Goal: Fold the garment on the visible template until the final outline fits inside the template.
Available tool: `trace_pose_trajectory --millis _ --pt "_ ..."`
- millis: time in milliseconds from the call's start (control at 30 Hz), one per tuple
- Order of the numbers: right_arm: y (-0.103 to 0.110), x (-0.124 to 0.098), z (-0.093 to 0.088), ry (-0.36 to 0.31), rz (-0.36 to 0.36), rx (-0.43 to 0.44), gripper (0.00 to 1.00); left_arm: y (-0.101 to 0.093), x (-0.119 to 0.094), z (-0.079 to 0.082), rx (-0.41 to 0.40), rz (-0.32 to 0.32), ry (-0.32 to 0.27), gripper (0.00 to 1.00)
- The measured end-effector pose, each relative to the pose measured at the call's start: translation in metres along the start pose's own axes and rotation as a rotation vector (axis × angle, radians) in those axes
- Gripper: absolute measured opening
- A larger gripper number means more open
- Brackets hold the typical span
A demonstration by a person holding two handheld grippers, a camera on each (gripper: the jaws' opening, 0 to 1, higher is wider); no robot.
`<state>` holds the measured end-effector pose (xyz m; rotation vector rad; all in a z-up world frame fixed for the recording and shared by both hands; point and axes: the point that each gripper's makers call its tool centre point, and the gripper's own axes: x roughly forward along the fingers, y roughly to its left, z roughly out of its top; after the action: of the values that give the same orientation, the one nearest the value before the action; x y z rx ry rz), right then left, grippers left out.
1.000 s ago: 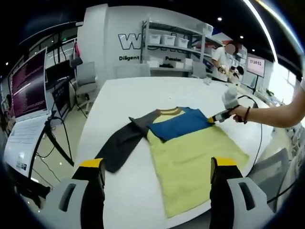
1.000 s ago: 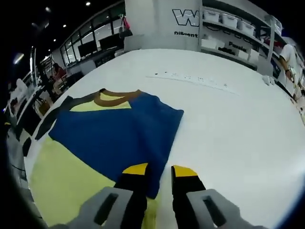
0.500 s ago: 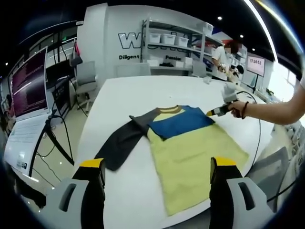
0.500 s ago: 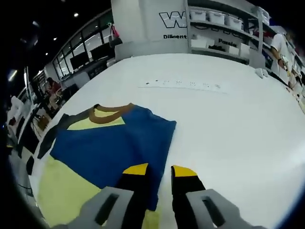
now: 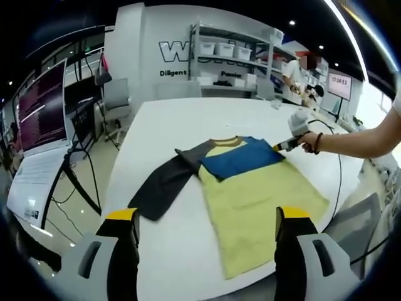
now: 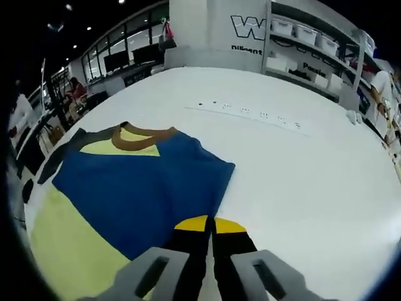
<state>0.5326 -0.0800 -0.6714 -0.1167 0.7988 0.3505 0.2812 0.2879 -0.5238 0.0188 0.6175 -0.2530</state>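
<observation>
The wall sign (image 5: 174, 50) begins with a large "W", the rest hidden by shelves (image 5: 232, 59); smaller lettering below starts "Diligent". A red-digit clock (image 5: 339, 81) is too small to read. The shirt (image 5: 250, 194) lies flat on the white table (image 5: 163, 125): yellow body, blue sleeve folded across the chest, dark sleeve spread sideways. The left gripper (image 5: 203, 219) hangs above the near table edge, jaws wide apart, empty. The left gripper view takes in a monitor (image 5: 41, 110), a chair (image 5: 116, 100) and a person's hand (image 5: 310, 143) holding the right gripper (image 6: 205, 224). The right gripper view shows its jaws pressed together at the blue sleeve's edge, whether pinching cloth I cannot tell, a brown collar (image 6: 143, 137), and a strip (image 6: 250, 115) with dark marks.
</observation>
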Motion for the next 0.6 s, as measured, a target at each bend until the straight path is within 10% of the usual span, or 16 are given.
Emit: trace_pose_trajectory --millis 167,467,600 --pt "-0.005 0.002 0.002 -0.040 0.056 0.169 0.00 0.000 -0.001 0.001 0.002 0.000 -0.003 0.88" --pt "-0.006 -0.016 0.007 -0.065 0.025 0.220 0.00 -0.001 0.000 0.003 0.004 -0.003 -0.009 0.89" --pt "0.004 -0.025 -0.001 -0.044 0.037 0.232 0.19 -0.003 0.001 0.004 0.002 -0.009 -0.009 0.90"
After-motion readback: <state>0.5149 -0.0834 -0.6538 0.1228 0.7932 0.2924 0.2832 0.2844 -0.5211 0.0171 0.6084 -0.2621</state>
